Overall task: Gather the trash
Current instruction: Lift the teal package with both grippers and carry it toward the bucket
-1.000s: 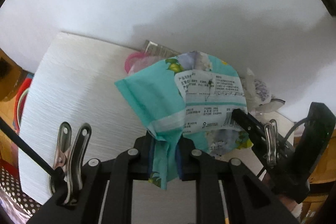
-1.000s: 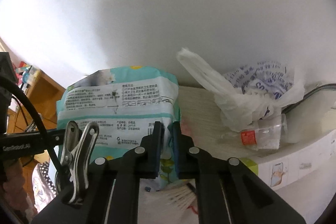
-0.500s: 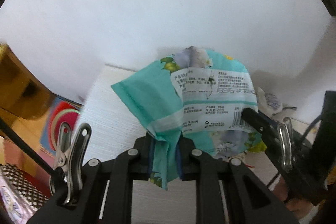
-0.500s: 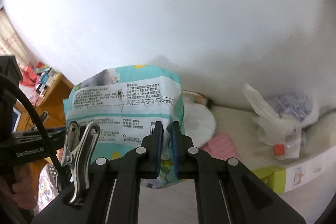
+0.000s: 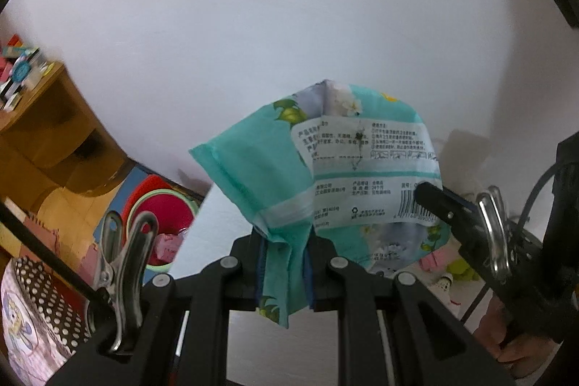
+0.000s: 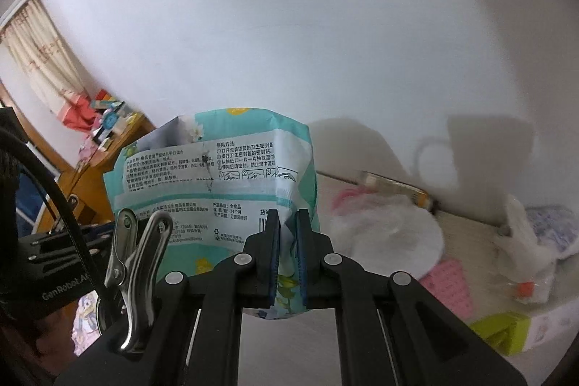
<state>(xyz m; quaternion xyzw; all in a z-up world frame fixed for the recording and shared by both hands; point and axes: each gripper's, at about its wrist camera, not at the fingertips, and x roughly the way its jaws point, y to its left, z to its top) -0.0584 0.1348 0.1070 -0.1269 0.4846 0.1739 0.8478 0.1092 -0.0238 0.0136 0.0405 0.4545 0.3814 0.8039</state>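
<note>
A teal wet-wipe packet (image 5: 340, 176) with a white printed label hangs in the air between both grippers, in front of the white wall. My left gripper (image 5: 284, 255) is shut on its crimped left end. My right gripper (image 6: 287, 241) is shut on the packet's (image 6: 217, 179) right edge; the right gripper (image 5: 430, 194) reaches into the left wrist view from the right side. More trash lies on the white table (image 6: 452, 234) below: a crumpled white plastic bag (image 6: 528, 241), a pink wrapper (image 6: 448, 284) and a white round sheet (image 6: 391, 237).
A lime-green box (image 6: 503, 331) sits at the table's near right edge, and a yellow tube (image 6: 394, 189) lies along the wall. Off the table's left edge, a red and green basin (image 5: 159, 216) stands on the floor beside a wooden cabinet (image 5: 47, 140). A dotted bag (image 5: 39, 310) is at bottom left.
Both grippers have lifted the packet up and away from the table. The table has dropped lower in both views, and the floor basin and cabinet at left have come into view.
</note>
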